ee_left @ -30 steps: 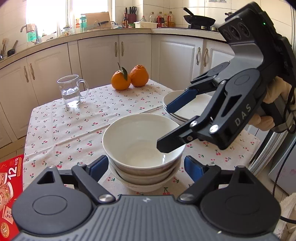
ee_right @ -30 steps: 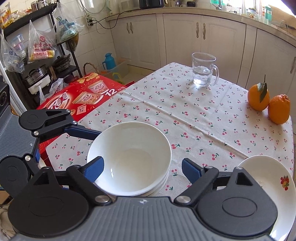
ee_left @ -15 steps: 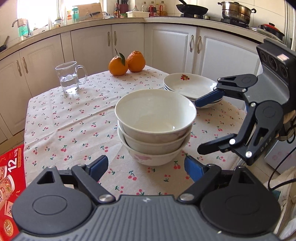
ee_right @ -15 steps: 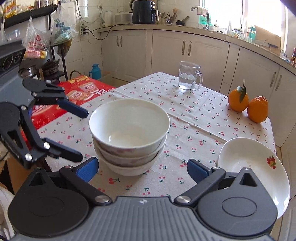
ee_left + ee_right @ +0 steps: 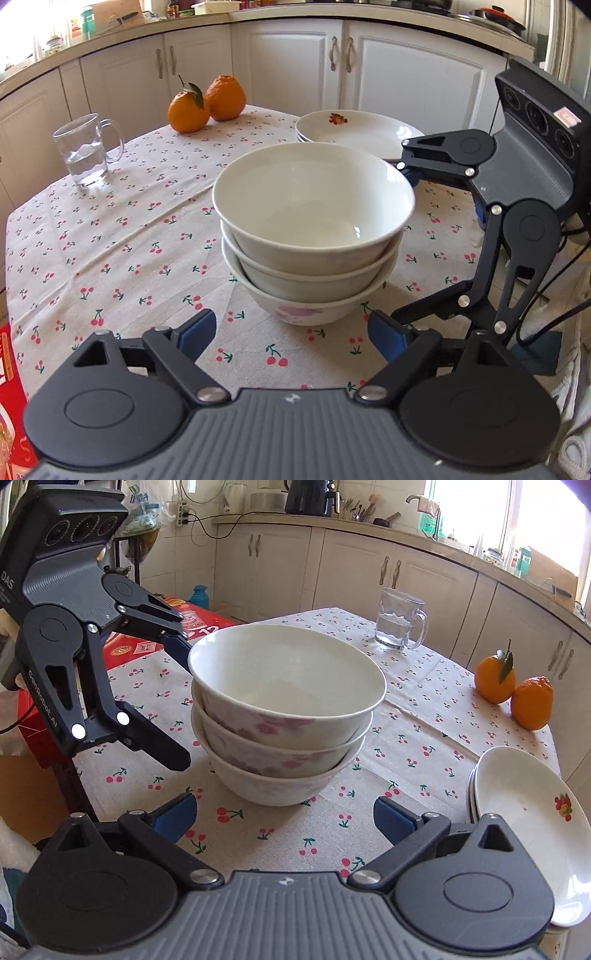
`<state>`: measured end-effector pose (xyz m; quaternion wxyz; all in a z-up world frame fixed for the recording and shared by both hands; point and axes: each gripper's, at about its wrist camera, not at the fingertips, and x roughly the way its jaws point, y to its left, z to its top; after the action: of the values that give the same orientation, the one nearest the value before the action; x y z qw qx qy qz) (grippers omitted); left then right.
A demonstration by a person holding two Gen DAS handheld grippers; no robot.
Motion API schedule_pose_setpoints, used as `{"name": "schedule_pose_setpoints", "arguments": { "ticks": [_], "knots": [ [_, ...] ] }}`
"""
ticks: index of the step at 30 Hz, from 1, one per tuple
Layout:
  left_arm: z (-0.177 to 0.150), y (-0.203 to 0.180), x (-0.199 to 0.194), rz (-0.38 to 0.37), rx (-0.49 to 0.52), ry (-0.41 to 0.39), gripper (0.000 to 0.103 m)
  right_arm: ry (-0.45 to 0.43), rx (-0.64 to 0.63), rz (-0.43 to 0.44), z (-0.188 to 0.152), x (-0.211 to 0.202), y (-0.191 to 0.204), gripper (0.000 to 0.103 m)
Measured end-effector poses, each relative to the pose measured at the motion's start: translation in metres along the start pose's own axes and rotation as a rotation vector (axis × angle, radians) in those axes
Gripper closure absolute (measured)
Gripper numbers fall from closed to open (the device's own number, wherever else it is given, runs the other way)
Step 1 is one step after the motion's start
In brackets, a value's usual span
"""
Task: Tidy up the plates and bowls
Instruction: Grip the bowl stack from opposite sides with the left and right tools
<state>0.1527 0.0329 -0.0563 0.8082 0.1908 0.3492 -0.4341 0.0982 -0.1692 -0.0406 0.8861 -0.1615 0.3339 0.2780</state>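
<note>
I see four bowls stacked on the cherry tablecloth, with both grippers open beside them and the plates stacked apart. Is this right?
Not quite: the stack of bowls has three bowls, not four, as the right wrist view shows clearly. The rest holds: the left gripper and right gripper are open beside it, and the plates are stacked apart on the tablecloth.

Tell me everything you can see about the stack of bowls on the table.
The stack of bowls is three white, glossy, ceramic-looking bowls nested upright, empty on top, with faint pink flower prints on their outer walls. It stands on the cherry-print tablecloth, apart from the stacked plates. Neither open tool touches it: the left tool and right tool sit low on opposite sides.
</note>
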Motion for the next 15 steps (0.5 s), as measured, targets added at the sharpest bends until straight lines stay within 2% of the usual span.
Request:
{"name": "schedule_pose_setpoints", "arguments": {
  "ticks": [9,15],
  "knots": [
    [0.008,0.009,0.012,-0.088,0.1,0.046,0.015,0.014,-0.027,0.062,0.01,0.007,-0.011,0.003],
    [0.015,0.016,0.014,-0.139,0.134,0.039,0.016,0.04,-0.071,0.104,0.015,0.016,-0.018,0.014]
  ]
}}
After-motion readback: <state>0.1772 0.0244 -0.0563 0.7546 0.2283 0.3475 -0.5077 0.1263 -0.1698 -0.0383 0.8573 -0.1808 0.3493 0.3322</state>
